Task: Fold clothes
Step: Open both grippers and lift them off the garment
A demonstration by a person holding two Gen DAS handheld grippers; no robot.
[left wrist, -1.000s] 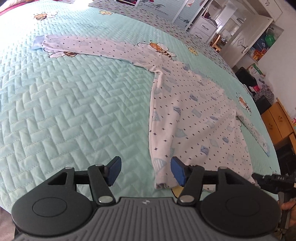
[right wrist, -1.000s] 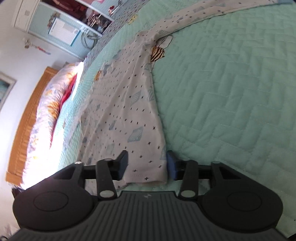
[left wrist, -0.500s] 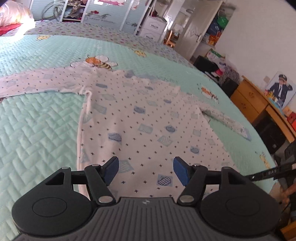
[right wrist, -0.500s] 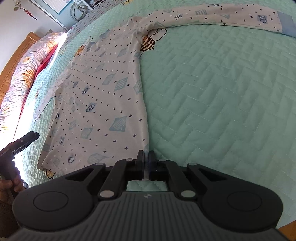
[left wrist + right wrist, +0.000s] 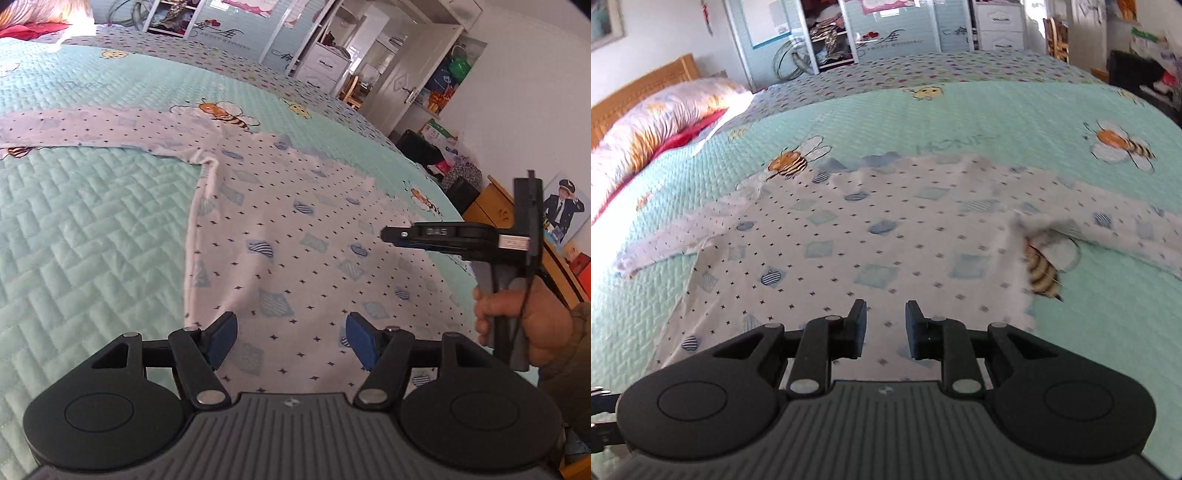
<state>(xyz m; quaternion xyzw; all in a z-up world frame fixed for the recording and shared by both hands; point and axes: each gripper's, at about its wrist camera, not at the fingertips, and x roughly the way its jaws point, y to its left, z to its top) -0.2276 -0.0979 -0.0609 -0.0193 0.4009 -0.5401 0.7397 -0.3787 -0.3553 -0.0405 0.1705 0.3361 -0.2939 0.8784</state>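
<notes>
A white long-sleeved shirt (image 5: 295,236) with small blue patches lies spread flat on the teal quilted bedspread (image 5: 92,221), its sleeves stretched out to both sides. My left gripper (image 5: 291,339) hovers open over the shirt's near hem, with nothing between its blue pads. My right gripper (image 5: 885,328) is also above the hem; its jaws are opening, with only the flat shirt (image 5: 886,240) showing through the gap. In the left wrist view the right gripper (image 5: 402,234) appears side-on at the right, with a hand (image 5: 524,325) on its handle.
Flowered bedding (image 5: 646,125) and a wooden headboard (image 5: 639,85) are at the far left of the bed. Wardrobe shelves and drawers (image 5: 997,26) stand behind it. A wooden cabinet (image 5: 491,199) and a door (image 5: 399,85) lie beyond the bed's right edge.
The right gripper, shut on the shirt's hem edge half a second ago, has let go and swung across the hem, rolling level. The left gripper drifted right over the hem, still open.
</notes>
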